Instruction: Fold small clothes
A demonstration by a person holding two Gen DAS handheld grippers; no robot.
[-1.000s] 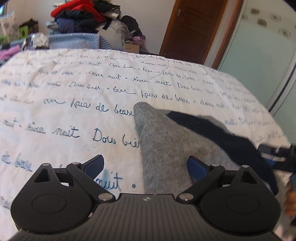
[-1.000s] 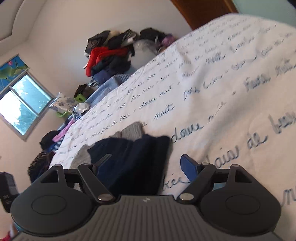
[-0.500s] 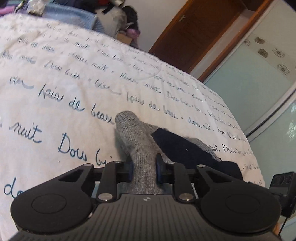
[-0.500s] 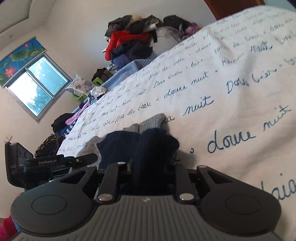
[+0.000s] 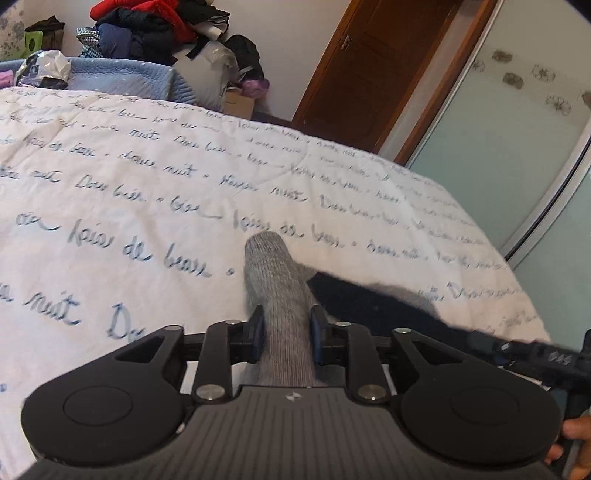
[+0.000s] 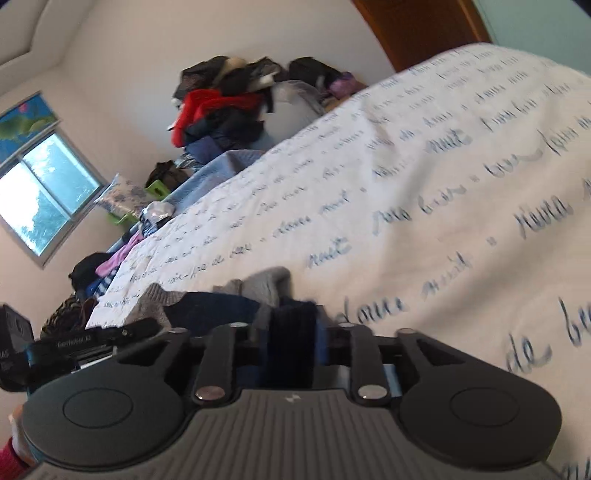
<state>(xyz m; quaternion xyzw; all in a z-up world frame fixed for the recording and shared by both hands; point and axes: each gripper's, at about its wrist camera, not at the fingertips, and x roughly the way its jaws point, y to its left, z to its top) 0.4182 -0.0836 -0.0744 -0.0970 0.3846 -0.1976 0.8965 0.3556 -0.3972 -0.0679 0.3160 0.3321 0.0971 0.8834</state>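
Note:
A grey and navy knitted sock (image 5: 275,273) lies on the white bedspread (image 5: 110,184) printed with blue script. My left gripper (image 5: 286,334) is shut on its grey end, whose rounded tip sticks out past the fingers. The navy part (image 5: 369,299) stretches to the right toward my other gripper (image 5: 517,349). In the right wrist view, my right gripper (image 6: 291,336) is shut on the navy end (image 6: 291,325), and the grey part (image 6: 269,282) lies beyond it. The left gripper shows at the left edge (image 6: 92,336).
A pile of red, dark and blue clothes (image 5: 147,29) sits beyond the far edge of the bed, also in the right wrist view (image 6: 221,110). A brown door (image 5: 369,74) and a frosted glass panel (image 5: 517,129) stand at the right. A window (image 6: 40,192) is at the left.
Both grippers were open a second ago, then closed on the sock's two ends. Since then they have lifted and shifted slightly, still holding the sock.

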